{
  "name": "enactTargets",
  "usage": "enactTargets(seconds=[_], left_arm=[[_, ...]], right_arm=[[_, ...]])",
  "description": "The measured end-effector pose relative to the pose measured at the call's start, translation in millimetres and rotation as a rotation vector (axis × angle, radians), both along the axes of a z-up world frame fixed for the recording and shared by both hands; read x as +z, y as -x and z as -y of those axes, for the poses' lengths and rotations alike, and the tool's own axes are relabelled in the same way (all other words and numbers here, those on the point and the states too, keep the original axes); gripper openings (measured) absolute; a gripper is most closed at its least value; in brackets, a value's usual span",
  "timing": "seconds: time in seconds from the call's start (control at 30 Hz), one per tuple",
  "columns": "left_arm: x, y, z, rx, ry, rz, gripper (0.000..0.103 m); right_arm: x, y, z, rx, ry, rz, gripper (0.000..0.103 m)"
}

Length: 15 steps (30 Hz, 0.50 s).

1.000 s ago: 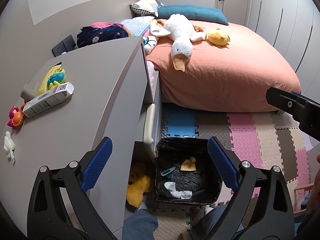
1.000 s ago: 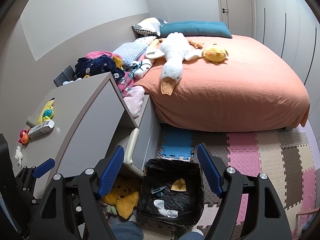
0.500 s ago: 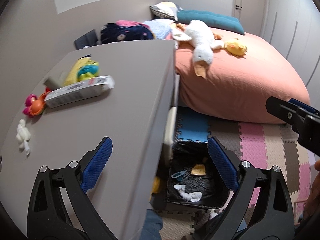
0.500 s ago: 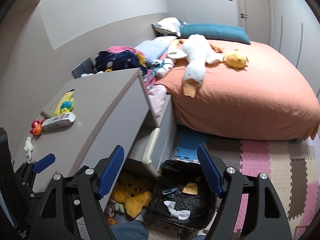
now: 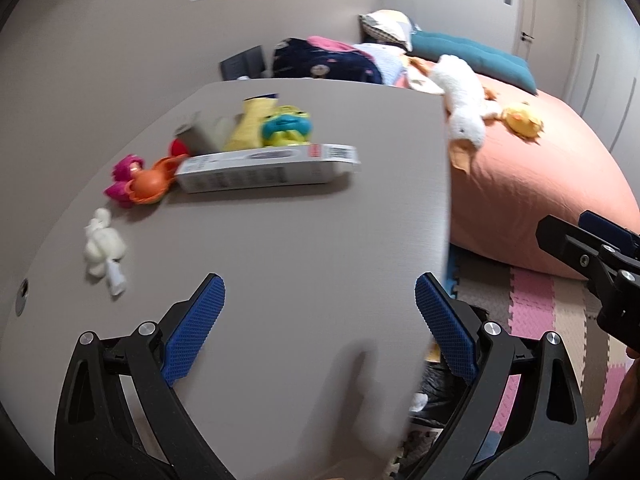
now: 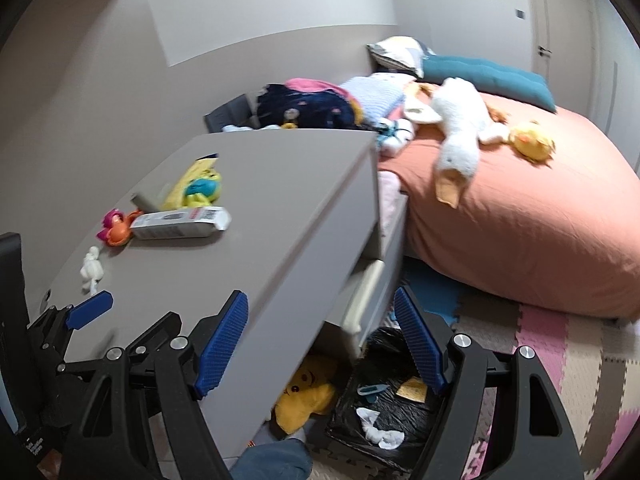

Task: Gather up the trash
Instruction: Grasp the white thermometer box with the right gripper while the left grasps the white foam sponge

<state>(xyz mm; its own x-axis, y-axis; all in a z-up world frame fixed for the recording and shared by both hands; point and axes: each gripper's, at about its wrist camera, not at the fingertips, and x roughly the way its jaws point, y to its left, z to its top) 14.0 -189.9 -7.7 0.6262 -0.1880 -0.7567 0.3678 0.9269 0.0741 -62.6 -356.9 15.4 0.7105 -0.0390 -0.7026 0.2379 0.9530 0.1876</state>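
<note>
My left gripper (image 5: 320, 328) stands open and empty above the grey dresser top (image 5: 304, 240). Ahead of it on that top lies a long white carton (image 5: 268, 168), with a small white crumpled scrap (image 5: 102, 248) to the left. My right gripper (image 6: 320, 344) is open too, with nothing between its fingers, and hangs over the dresser's front edge. Below it on the floor stands a black-lined bin (image 6: 384, 338) holding a white tissue (image 6: 380, 434), a yellow paper (image 6: 412, 392) and a small blue item (image 6: 370, 390). In the left wrist view the dresser hides most of the bin.
Toys sit behind the carton: a pink-orange one (image 5: 140, 180) and a yellow-teal one (image 5: 280, 126). A yellow plush (image 6: 308, 396) lies under the dresser, and a drawer (image 6: 368, 288) is pulled out. The orange bed (image 6: 520, 220) and foam mats (image 6: 560, 340) fill the right.
Both grippers have moved left, from above the bin to over the dresser top. The carton and toys now sit nearer the middle of both views. Both grippers stay open.
</note>
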Motion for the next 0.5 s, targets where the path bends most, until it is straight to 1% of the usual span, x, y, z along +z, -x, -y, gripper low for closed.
enactTargets(seconds=[0.13,0.37,0.5], left_arm=[[-1.3,-10.5,-22.2,0.063,0.001,-0.009,0.093],[1.0,-35.1,-66.7,0.197,0.007,0.008,0.093],[2.3,-50.8,-91.1,0.248,0.021,0.007,0.093]], right_arm=[[-1.3,-17.4,-19.7,0.063,0.004,0.006,0.076],[-4.6,-48.9,-48.5,0.141,0.012,-0.004,0.076],[-3.7,-66.4,-64.7,0.180,0.021,-0.003,0.076]])
